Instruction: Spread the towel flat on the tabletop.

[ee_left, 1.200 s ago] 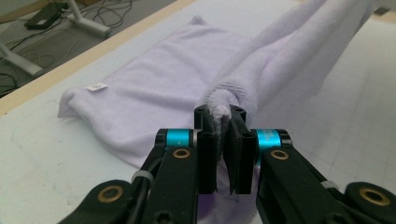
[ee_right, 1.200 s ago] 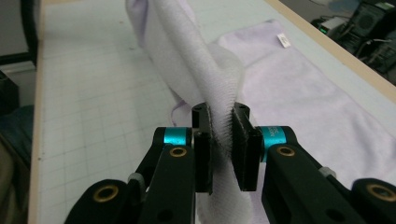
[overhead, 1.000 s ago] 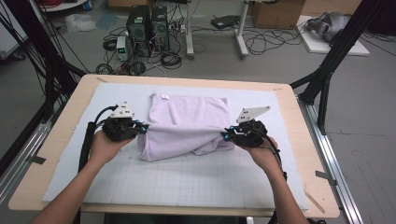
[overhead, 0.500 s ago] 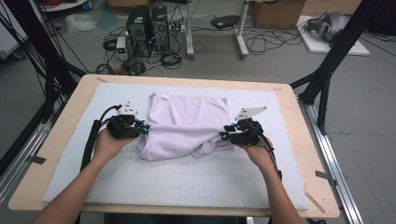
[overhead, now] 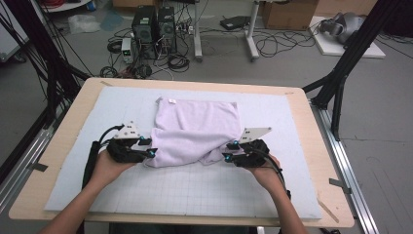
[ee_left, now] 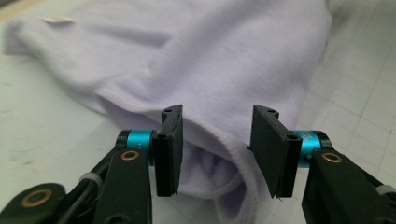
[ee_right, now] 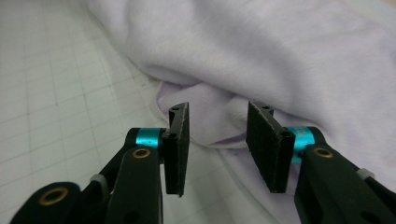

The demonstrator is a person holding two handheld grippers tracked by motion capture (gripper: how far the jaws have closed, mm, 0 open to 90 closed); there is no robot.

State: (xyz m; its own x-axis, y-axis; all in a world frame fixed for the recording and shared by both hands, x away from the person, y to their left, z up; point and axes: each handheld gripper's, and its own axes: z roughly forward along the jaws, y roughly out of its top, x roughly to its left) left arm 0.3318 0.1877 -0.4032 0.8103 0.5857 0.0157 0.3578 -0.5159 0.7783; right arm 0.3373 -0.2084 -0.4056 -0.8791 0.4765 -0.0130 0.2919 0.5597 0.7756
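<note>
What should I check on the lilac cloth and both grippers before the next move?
1. Left gripper released: ok. Its jaws have just been opening; the pads stand apart and press nothing, though a fold of the lilac cloth lies between them.
2. Right gripper released: ok. Its jaws have just been opening; cloth lies beyond the pads, not pinched.
3. Cloth resting on the grid mat: ok.
4. Fold tidy: not ok. The near edge is bunched and uneven.
5. Label at the far left corner in sight: ok.
6. Cloth snagged on a jaw: cannot tell.
</note>
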